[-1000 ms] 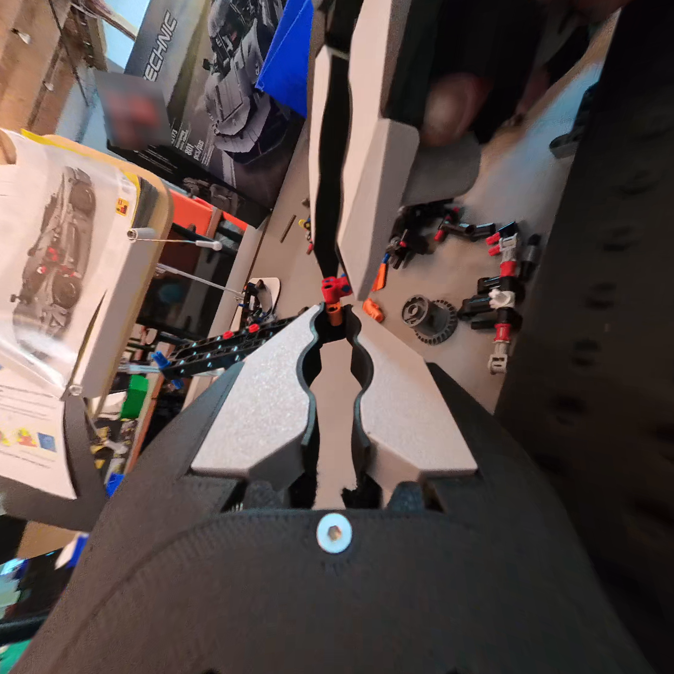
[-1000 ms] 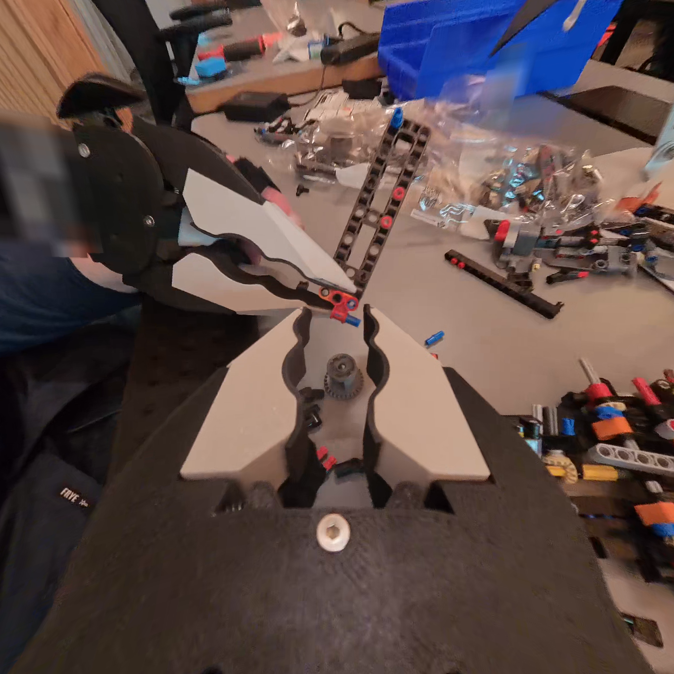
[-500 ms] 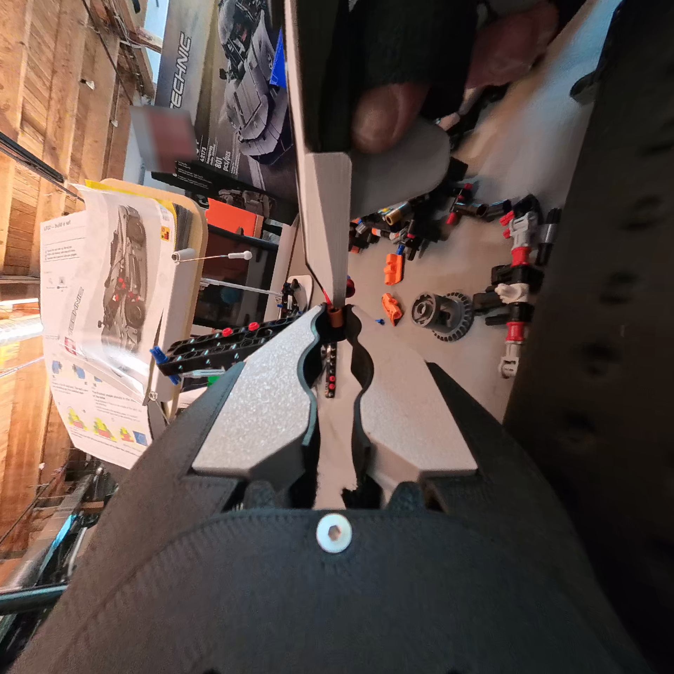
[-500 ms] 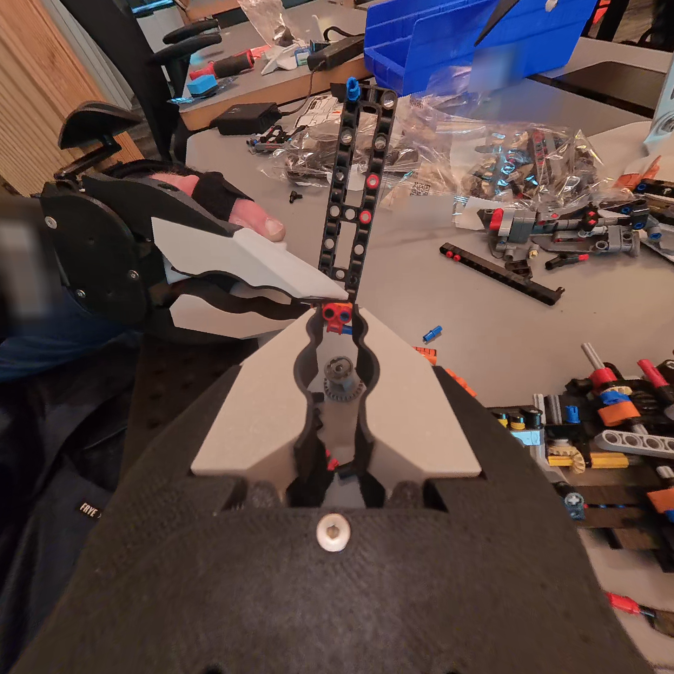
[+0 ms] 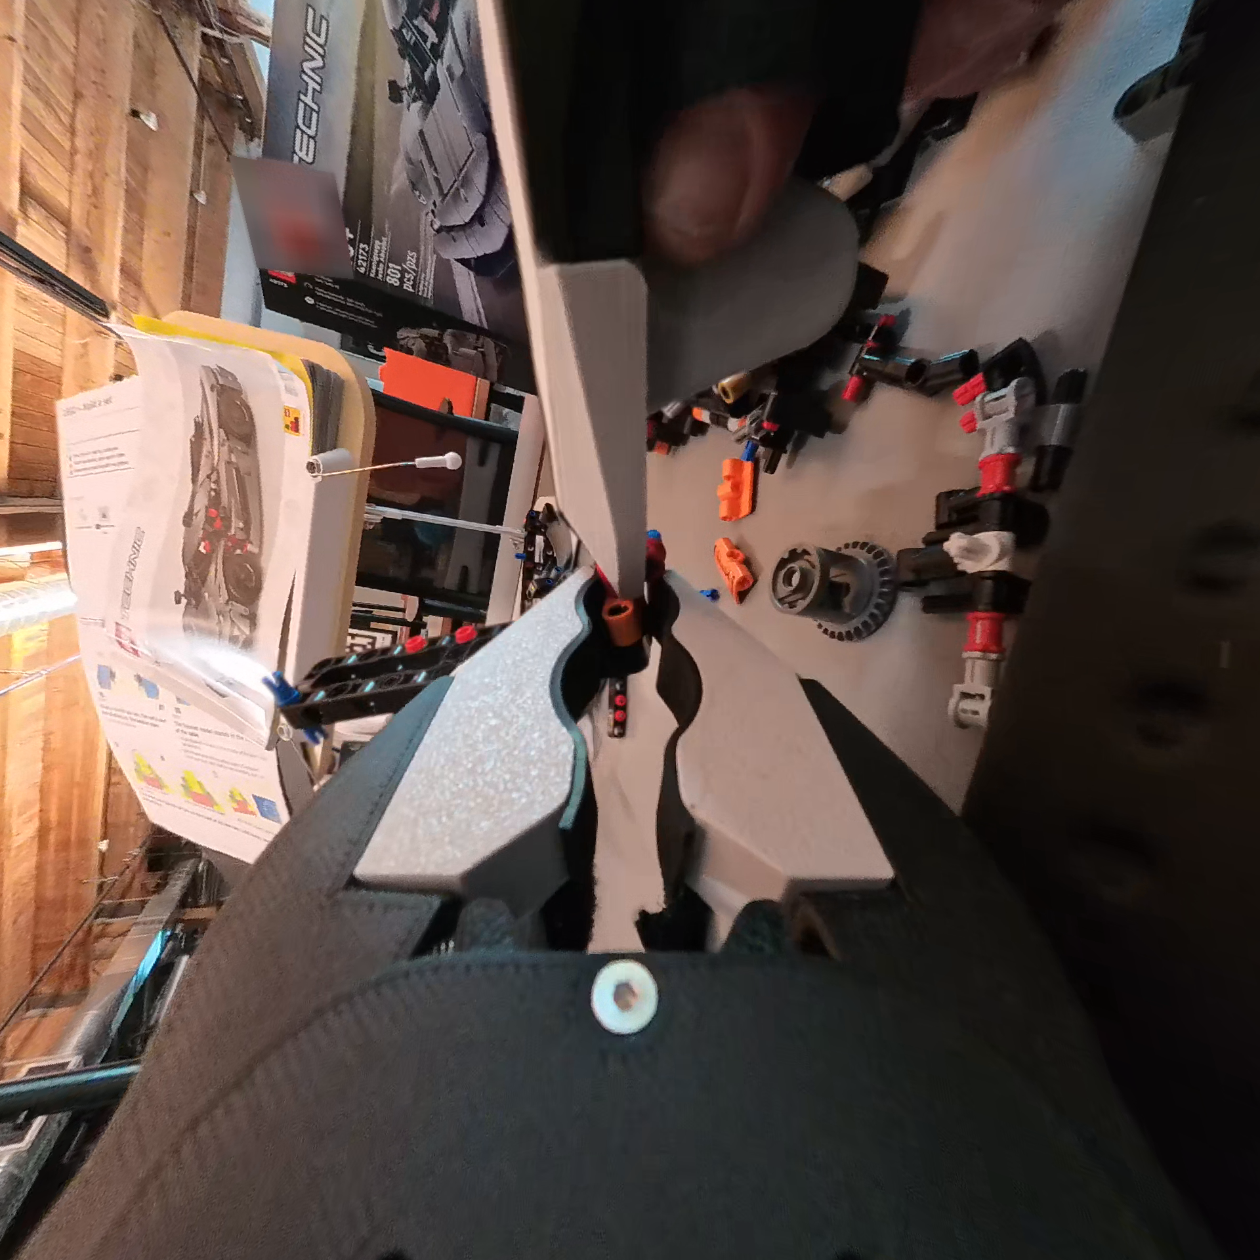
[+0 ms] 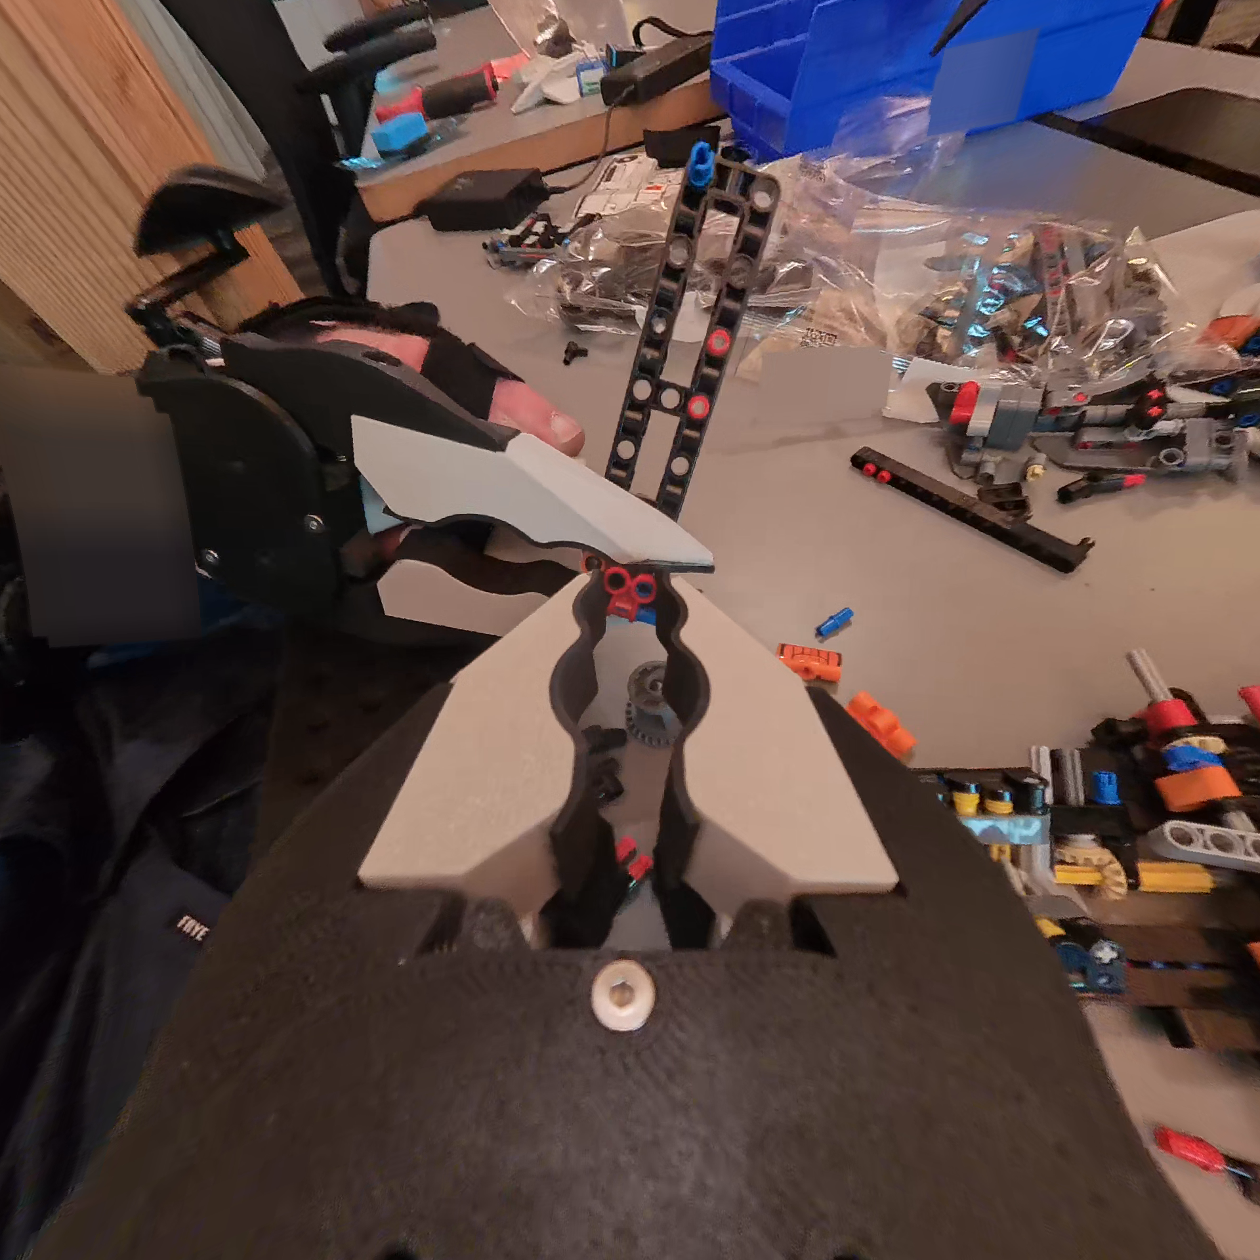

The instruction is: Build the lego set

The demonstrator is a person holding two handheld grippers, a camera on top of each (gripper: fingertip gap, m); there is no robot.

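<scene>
My left gripper [image 5: 624,596] is shut on the lower end of a long black Lego frame [image 5: 382,682] with red and blue pins. An orange bush [image 5: 622,617] shows at its fingertips. In the right wrist view the frame [image 6: 688,341] stands upright above the table, and the left gripper [image 6: 682,562] reaches in from the left. My right gripper [image 6: 631,586] is shut on a small red connector [image 6: 627,588] with a blue pin, pressed against the frame's lower end at the left gripper's tips. In the left wrist view, the right gripper's fingers [image 5: 600,443] come down from above.
Loose parts lie on the grey table [image 6: 784,545]: a grey gear [image 5: 828,590], orange connectors [image 6: 808,661], a black beam [image 6: 968,511], bags of parts [image 6: 1023,307] and a part-built assembly [image 6: 1091,423]. A blue bin [image 6: 886,61] stands behind. An instruction booklet [image 5: 177,545] and the set's box [image 5: 382,170] stand at the left. The part-built assembly [image 6: 1091,423] is about equally far from each gripper, around 20 cm.
My right gripper has closed from open onto the red connector. The black frame has swung upright in the right wrist view. The two grippers' tips have come together.
</scene>
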